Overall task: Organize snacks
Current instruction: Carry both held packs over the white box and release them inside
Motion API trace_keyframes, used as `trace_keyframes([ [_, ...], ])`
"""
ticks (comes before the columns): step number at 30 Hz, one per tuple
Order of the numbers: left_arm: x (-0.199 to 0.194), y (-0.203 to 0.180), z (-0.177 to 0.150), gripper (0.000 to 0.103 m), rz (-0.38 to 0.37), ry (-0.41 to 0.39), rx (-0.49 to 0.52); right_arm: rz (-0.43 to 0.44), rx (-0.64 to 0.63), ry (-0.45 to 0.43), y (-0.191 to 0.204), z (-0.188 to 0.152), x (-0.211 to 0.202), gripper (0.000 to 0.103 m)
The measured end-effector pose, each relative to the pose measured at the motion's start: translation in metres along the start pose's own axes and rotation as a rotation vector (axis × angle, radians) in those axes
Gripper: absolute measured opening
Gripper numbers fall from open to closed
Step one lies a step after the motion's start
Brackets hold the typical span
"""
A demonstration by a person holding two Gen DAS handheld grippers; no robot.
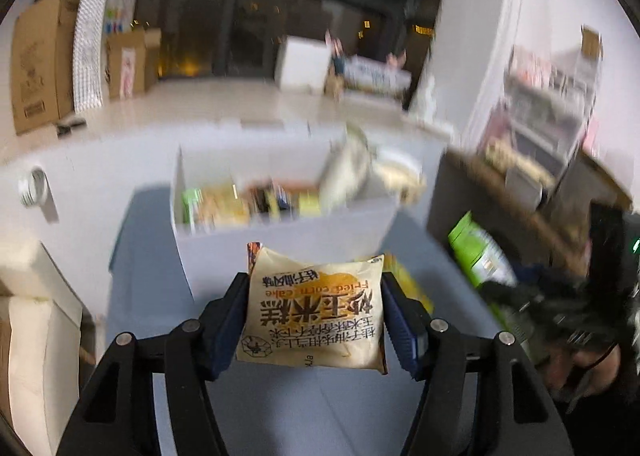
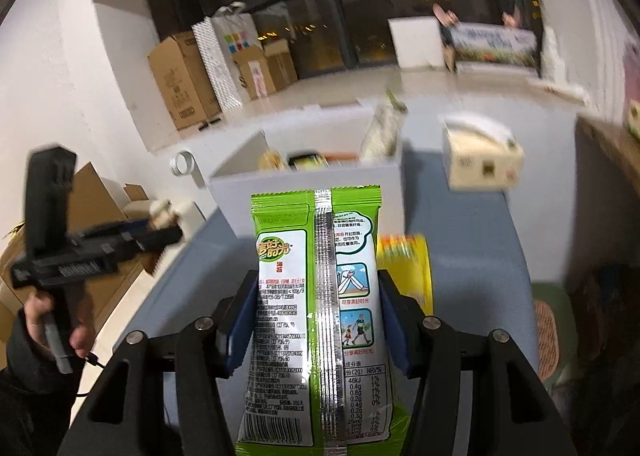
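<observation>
Left claw (image 1: pixel 314 310): grasping corn cake packet (image 1: pixel 314 308). Right claw (image 2: pixel 318 316): grasping green seaweed bag (image 2: pixel 316 320). White bin (image 2: pixel 320 179): ahead on table (image 2: pixel 472 240).

The corn cake packet (image 1: pixel 314 312) was glossy cream plastic film. The seaweed packet (image 2: pixel 320 316) was shiny green-and-white film with a silvery, ribbed foil seam. The storage bin (image 2: pixel 320 179) looked smooth, matt white. The cardboard boxes (image 2: pixel 182 79) were plain brown, matt. The table top (image 2: pixel 472 240) appeared smooth grey-blue.
</observation>
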State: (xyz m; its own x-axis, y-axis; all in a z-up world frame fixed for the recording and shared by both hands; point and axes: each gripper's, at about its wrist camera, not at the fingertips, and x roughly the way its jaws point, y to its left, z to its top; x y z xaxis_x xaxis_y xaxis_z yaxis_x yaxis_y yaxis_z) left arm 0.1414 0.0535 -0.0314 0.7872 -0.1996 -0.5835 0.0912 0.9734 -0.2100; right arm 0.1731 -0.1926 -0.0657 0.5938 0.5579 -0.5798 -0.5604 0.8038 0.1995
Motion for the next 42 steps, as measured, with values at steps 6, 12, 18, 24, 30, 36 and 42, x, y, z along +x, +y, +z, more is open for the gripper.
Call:
trace_keyframes([
  [6, 0.000, 0.017, 0.068, 0.069, 0.096, -0.095, -0.009, -0.002, -0.057, -0.053, 0.016, 0.060, 0.021, 0.061],
  [12, 0.049, 0.035, 0.114, 0.069, 0.149, -0.072, 0.002, -0.012, -0.079, -0.057, 0.014, 0.131, 0.075, 0.061],
  [18, 0.097, 0.042, 0.127, 0.074, 0.181, -0.012, 0.032, -0.027, -0.015, 0.006, -0.009, 0.175, 0.133, 0.061],
  [24, 0.129, 0.061, 0.117, 0.103, 0.169, 0.065, -0.033, -0.056, -0.010, 0.098, -0.019, 0.179, 0.172, 0.096],
  [30, 0.134, 0.058, 0.103, 0.103, 0.193, 0.083, -0.012, -0.092, 0.013, 0.111, -0.031, 0.162, 0.168, 0.096],
  [36, 0.119, 0.049, 0.105, 0.103, 0.186, 0.059, -0.008, -0.082, -0.010, 0.063, -0.026, 0.161, 0.148, 0.096],
  [42, 0.086, 0.029, 0.099, 0.103, 0.174, 0.032, 0.023, -0.075, -0.031, 0.014, -0.018, 0.151, 0.118, 0.096],
])
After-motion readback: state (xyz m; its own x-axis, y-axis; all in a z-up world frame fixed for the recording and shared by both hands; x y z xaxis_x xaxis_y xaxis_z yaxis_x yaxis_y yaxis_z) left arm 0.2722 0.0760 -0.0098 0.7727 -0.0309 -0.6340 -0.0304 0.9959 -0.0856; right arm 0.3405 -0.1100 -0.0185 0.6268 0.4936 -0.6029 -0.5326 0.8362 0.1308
